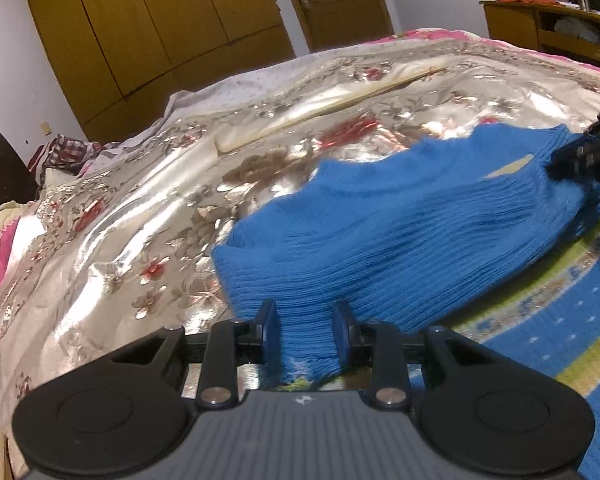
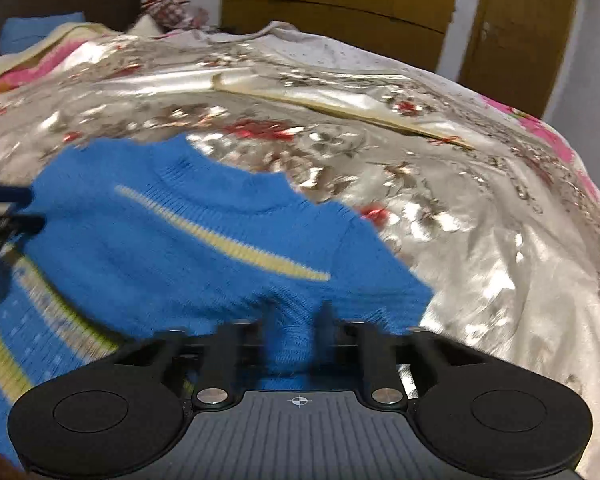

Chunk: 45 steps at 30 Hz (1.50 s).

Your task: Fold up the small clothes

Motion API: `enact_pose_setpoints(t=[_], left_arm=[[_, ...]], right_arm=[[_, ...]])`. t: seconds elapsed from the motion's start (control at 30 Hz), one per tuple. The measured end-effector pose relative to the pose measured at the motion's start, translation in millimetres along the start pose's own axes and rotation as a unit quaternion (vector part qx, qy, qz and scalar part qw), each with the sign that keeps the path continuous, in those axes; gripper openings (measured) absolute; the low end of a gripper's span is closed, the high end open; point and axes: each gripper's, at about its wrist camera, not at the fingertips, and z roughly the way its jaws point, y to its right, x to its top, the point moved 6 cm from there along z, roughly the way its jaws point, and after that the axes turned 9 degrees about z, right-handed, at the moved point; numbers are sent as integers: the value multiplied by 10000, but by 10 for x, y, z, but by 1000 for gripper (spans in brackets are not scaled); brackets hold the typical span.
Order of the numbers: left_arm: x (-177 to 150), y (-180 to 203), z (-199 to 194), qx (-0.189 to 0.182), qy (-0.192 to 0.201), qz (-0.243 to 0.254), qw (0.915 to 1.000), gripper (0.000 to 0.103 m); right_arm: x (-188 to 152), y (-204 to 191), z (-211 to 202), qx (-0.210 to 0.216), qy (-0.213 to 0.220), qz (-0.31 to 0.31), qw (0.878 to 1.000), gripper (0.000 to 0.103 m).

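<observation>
I have the blue sweater [image 1: 400, 220] pinched in both my left gripper [image 1: 306, 332] and right gripper [image 2: 294, 332], mid-fold near the bed's [image 2: 480, 240] near edge (first fold, I judge); later folds remain.

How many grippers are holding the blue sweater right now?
2. The left gripper pinches the blue sweater at one sleeve end, and the right gripper pinches the other sleeve, over the floral bedspread.

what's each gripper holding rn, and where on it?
Both hold the blue sweater: left gripper and right gripper each pinch a bunched fold of knit at its near edge.
</observation>
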Motion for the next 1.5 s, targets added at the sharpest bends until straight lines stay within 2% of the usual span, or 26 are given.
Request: enact_pose_setpoints(t=[0.13, 0.3, 0.33, 0.37, 0.47, 0.57, 0.63, 0.7, 0.77, 0.87, 0.93, 1.0, 1.1, 1.2, 1.27, 1.33, 1.4, 1.5], left_arm=[[-49, -82, 7, 305, -47, 3, 9995, 41], [-132, -162, 3, 352, -147, -55, 9993, 46], [-123, -178, -26, 342, -130, -81, 9993, 45], [-109, -194, -58, 311, -92, -122, 9994, 45], [-48, -226, -134, 217, 68, -207, 9995, 45], [33, -169, -95, 188, 131, -111, 9997, 45], [72, -107, -1, 225, 68, 69, 9997, 45], [55, -105, 111, 328, -65, 208, 9992, 47], [45, -168, 155, 371, -94, 199, 9991, 48], [73, -286, 141, 485, -72, 122, 9987, 48], [78, -329, 171, 500, -112, 105, 9986, 48], [73, -338, 198, 474, -125, 84, 9988, 48], [111, -324, 141, 319, 87, 94, 9994, 48], [145, -303, 175, 235, 135, 246, 9993, 48], [143, -277, 256, 264, 64, 365, 9990, 48], [124, -282, 370, 445, -59, 475, 9979, 49], [113, -335, 452, 478, -139, 342, 9982, 50], [117, -370, 403, 464, -150, 227, 9986, 50]], right_arm=[[122, 93, 79, -152, 137, 399, 9990, 4], [87, 71, 208, -307, 53, 203, 9993, 6], [100, 65, 156, -286, 48, 268, 9992, 12], [120, 59, 100, -244, 61, 343, 9991, 17], [149, -62, -143, 81, 350, 300, 9989, 17], [134, -292, -254, 553, 427, 129, 9975, 27], [87, -437, -202, 710, 309, -70, 9970, 28], [-7, -468, -42, 452, 11, -265, 9986, 28], [-58, -363, 74, 366, -165, -58, 9992, 28], [36, -283, 8, 448, -55, 298, 9985, 30], [94, -343, -15, 428, 119, 89, 9990, 30], [134, -432, 32, 451, 113, 6, 9989, 30], [123, -543, 16, 754, 151, 27, 9970, 31], [134, -659, 54, 870, 192, -211, 9958, 36], [142, -701, 150, 822, 117, -284, 9961, 37], [159, -695, 257, 644, 87, -239, 9976, 32], [213, -644, 369, 513, 108, 8, 9986, 32], [226, -562, 382, 571, 54, 376, 9976, 32]])
